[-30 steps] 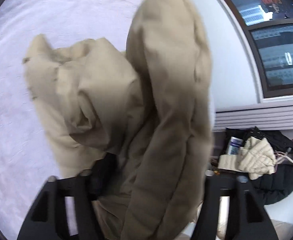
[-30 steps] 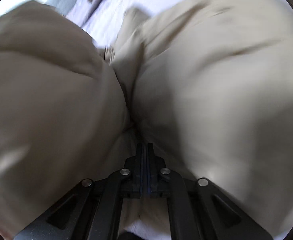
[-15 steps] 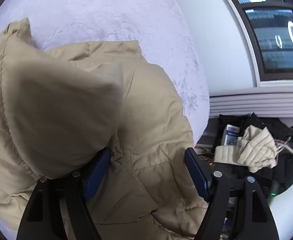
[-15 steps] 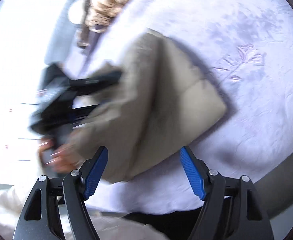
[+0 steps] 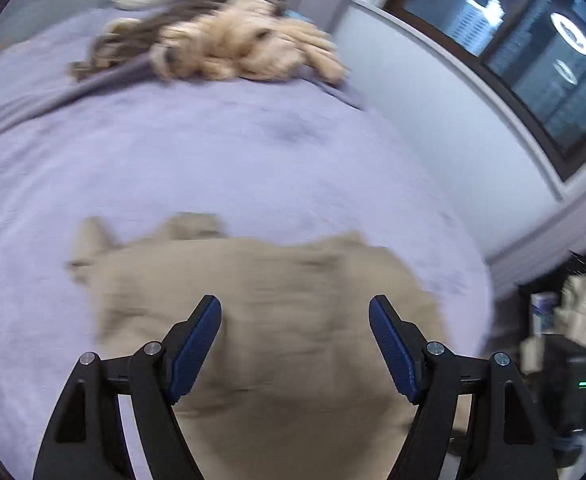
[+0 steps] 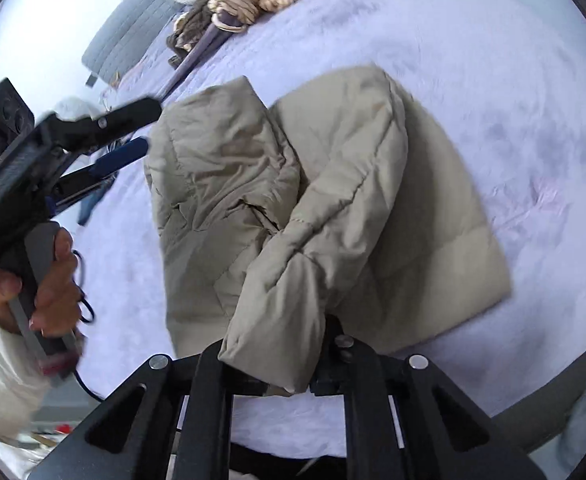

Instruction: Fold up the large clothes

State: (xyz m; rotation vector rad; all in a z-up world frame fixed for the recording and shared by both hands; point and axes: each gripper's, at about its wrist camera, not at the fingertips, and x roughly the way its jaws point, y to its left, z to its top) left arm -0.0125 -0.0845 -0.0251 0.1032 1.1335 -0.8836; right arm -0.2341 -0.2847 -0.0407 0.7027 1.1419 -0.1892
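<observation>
The beige puffer jacket lies bundled on the lavender bedspread, filling the centre of the right wrist view and the lower centre of the left wrist view.

Gripper states:
- The right gripper is closed on a sleeve end at the lower centre of its frame; the jaws are hidden under the fabric.
- The left gripper has its jaws wide apart and holds nothing; it hangs above the jacket.

Risks from this position:
- The padded, smooth shell is likely to slide. Pulling the sleeve alone may drag the whole bundle across the bedspread instead of laying the sleeve over the body.
- The body panels already overlap unevenly. Further pulling may undo the fold or trap a crease.
- The left wrist view is motion-blurred. A fast descent risks pinching several layers at once, or bedspread along with jacket.
- A pile of other garments lies at the upper centre of the left wrist view, well apart from the jacket; snagging there is unlikely.
</observation>
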